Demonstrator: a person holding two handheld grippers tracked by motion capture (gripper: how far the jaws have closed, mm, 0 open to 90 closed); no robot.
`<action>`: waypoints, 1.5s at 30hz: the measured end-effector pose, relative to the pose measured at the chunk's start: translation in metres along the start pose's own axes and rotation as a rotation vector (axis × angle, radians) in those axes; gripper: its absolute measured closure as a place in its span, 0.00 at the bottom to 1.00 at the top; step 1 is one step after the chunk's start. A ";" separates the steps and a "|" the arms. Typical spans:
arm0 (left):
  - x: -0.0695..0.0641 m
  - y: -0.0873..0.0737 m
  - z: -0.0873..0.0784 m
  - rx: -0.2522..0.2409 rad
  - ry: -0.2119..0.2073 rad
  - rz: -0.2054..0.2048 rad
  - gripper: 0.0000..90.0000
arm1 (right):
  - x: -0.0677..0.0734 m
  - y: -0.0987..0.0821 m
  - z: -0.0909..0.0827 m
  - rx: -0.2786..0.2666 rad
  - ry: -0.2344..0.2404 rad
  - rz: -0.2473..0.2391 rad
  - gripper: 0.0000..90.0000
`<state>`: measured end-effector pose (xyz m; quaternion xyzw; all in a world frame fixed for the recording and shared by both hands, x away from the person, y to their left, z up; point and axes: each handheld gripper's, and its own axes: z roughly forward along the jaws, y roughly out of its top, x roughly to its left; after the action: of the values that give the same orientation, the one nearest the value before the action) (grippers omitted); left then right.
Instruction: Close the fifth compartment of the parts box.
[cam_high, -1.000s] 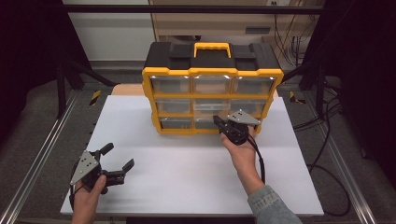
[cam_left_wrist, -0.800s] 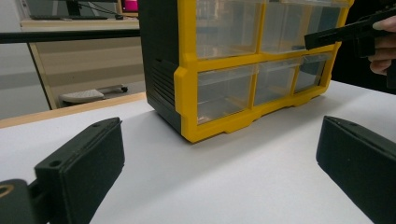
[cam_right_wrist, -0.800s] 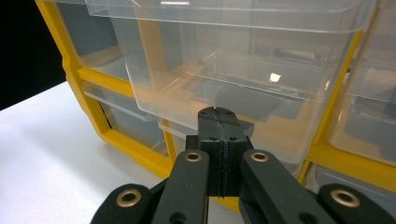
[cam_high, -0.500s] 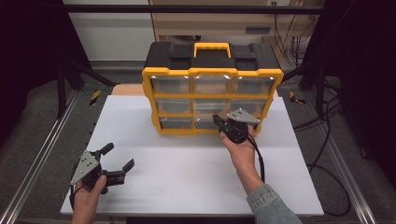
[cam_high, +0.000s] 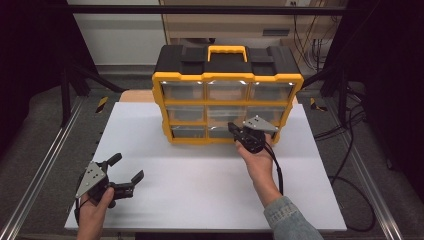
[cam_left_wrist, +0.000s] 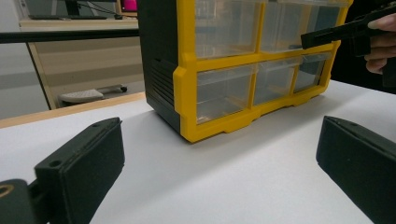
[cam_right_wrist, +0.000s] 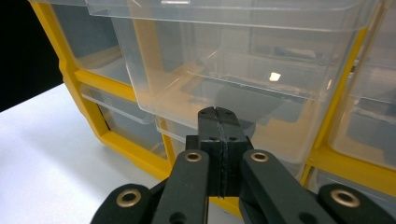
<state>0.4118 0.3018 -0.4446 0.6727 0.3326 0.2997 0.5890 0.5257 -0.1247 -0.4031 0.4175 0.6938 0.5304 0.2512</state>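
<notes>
A yellow and black organizer box (cam_high: 227, 75) with clear drawers stands at the back middle of the white table (cam_high: 200, 175). My right gripper (cam_high: 231, 126) is shut, its tips right at the front of the centre column of drawers, low on the box. In the right gripper view the pressed-together jaws (cam_right_wrist: 218, 114) sit against the front wall of a clear drawer (cam_right_wrist: 243, 60), which seems to stick out slightly; I see nothing pinched between them. My left gripper (cam_high: 127, 167) rests open near the table's front left, its pads (cam_left_wrist: 84, 163) wide apart and facing the organizer box (cam_left_wrist: 224, 79).
Metal rails run along both sides of the table (cam_high: 40, 170). Cables (cam_high: 350, 165) trail on the floor at the right. A wooden board edge (cam_left_wrist: 70, 109) shows behind the white tabletop, left of the box.
</notes>
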 end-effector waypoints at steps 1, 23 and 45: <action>0.000 0.000 0.000 0.000 0.000 0.000 0.01 | 0.000 0.000 0.000 0.001 0.000 0.000 1.00; 0.000 0.000 0.000 0.000 0.000 0.000 0.01 | -0.003 0.001 0.004 -0.002 -0.004 0.016 1.00; -0.001 0.000 0.000 -0.002 -0.001 0.004 0.01 | -0.007 0.009 0.009 -0.024 -0.007 0.058 1.00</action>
<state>0.4113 0.3014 -0.4441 0.6729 0.3307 0.3011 0.5892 0.5392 -0.1248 -0.3979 0.4363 0.6740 0.5443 0.2433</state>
